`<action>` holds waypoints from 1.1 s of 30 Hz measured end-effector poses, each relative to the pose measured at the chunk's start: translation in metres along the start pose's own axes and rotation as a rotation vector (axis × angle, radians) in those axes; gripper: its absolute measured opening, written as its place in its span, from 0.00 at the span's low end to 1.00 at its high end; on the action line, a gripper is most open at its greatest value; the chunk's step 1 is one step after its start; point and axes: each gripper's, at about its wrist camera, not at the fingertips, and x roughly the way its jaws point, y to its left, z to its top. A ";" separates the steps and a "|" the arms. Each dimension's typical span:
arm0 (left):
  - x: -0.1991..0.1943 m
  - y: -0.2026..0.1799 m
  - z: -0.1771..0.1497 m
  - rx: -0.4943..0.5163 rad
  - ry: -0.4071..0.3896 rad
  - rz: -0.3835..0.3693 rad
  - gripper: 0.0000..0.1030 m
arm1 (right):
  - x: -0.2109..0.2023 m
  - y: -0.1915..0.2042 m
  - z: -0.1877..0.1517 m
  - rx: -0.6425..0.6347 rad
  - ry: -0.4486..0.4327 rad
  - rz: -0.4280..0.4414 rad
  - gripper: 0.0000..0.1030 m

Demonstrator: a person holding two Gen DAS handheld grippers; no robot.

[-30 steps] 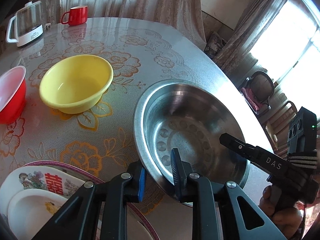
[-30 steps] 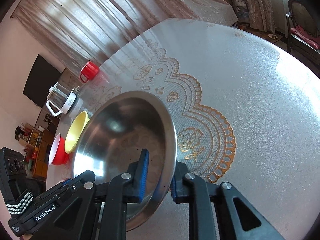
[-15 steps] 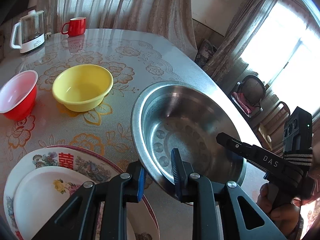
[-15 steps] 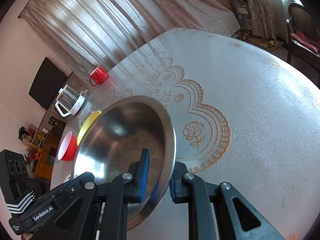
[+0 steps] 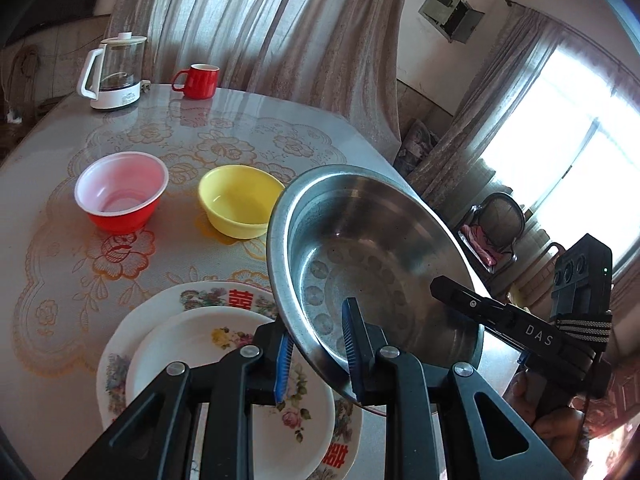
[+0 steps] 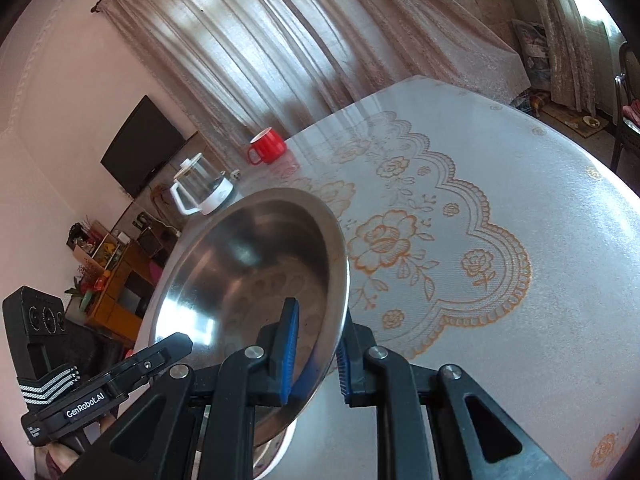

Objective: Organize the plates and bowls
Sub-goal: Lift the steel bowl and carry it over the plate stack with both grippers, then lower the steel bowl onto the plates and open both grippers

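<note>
"DAS" right gripper (image 5: 516, 330), "GenRobot.AI" left gripper (image 6: 132, 376), steel bowl (image 5: 372, 248)

I'm holding the basin (image 5: 372, 264) tilted above the table (image 5: 52, 276), over the right edge of two stacked plates (image 5: 208, 344). Two bowls (image 5: 120, 200) are sitting side by side beyond the plates, kettle (image 5: 116, 72) and mug (image 5: 200, 80) standing farthest back.

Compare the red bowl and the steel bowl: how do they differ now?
The red bowl rests level on the table; the steel bowl is held tilted, its rim pinched by the left gripper and right gripper. The red bowl is white inside, the steel bowl bare metal and wider. Both are empty.
</note>
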 end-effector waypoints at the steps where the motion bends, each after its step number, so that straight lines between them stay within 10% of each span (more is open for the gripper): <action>1: -0.006 0.005 -0.002 -0.007 -0.008 0.006 0.23 | 0.002 0.006 -0.002 -0.008 0.009 0.013 0.16; 33: -0.035 0.085 -0.072 -0.151 0.069 0.094 0.22 | 0.063 0.063 -0.073 -0.096 0.270 0.065 0.18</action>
